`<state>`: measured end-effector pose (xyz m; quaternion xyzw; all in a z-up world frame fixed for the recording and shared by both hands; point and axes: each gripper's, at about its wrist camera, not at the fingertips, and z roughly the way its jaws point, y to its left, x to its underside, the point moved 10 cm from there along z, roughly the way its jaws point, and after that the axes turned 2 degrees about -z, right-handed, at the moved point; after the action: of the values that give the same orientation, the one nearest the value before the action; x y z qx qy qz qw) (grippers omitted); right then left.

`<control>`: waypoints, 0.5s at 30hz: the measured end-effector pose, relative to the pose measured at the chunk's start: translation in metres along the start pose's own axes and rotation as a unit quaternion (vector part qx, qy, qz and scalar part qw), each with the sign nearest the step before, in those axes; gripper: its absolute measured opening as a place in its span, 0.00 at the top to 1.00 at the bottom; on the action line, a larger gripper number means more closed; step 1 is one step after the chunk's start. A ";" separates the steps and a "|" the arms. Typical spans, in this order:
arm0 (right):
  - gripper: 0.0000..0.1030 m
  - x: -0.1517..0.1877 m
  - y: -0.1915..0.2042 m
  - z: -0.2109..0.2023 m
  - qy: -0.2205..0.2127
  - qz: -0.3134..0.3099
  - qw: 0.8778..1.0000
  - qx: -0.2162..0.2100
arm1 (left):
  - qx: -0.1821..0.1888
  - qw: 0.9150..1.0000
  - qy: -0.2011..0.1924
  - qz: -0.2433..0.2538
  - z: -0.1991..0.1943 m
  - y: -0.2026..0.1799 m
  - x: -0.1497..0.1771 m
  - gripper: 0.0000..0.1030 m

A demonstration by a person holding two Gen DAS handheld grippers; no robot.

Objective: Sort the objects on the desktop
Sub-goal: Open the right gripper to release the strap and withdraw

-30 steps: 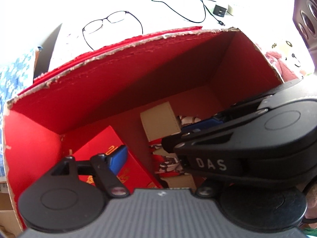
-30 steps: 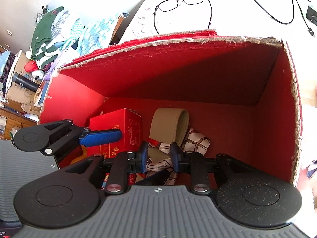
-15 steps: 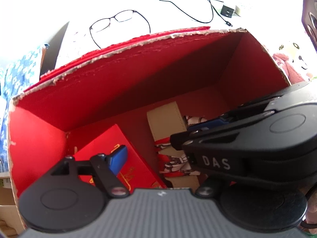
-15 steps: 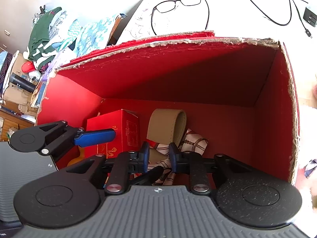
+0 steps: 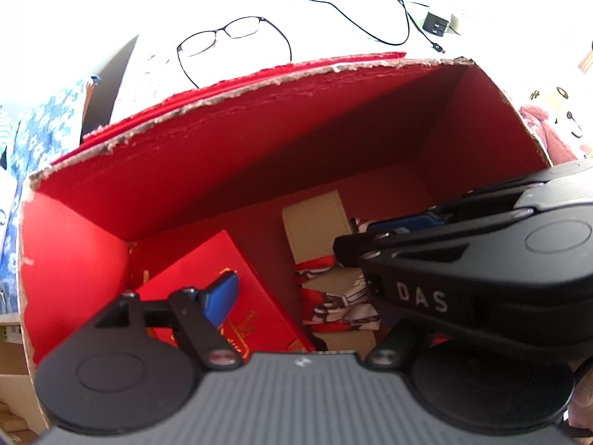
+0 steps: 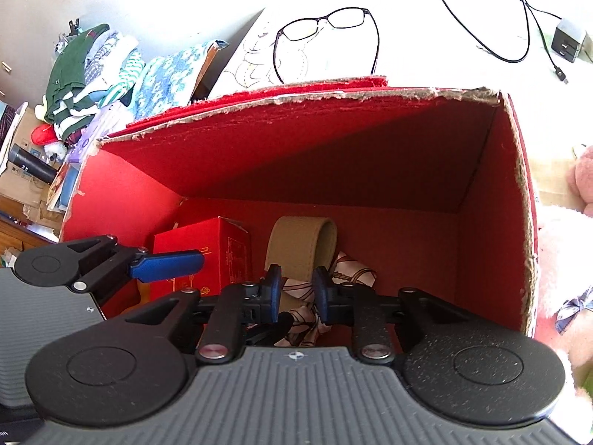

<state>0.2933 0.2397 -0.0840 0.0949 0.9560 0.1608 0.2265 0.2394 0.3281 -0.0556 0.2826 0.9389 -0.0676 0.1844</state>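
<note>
Overhead, bright white desk (image 6: 426, 37), glasses (image 6: 326, 26), red box (image 6: 333, 141), left hand-held gripper (image 5: 296, 289) apart, right hand-held gripper (image 6: 296, 293) narrowly parted

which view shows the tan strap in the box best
The right wrist view: the tan strap shows its curled loop against the red box floor, above the right gripper. The left wrist view shows only its flat face, partly hidden behind that gripper.

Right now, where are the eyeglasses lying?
In both wrist views the eyeglasses lie on the white desktop just beyond the far wall of the red box, left of the black cable and its charger.
</note>
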 end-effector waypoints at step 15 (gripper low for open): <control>0.78 -0.002 -0.006 -0.008 -0.033 0.003 0.999 0.037 | -0.011 1.000 -0.012 -0.014 -0.002 0.004 -0.003 0.19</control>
<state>0.2908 0.2315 -0.0781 0.1108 0.9530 0.1230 0.2536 0.2434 0.3303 -0.0526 0.2665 0.9412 -0.0630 0.1980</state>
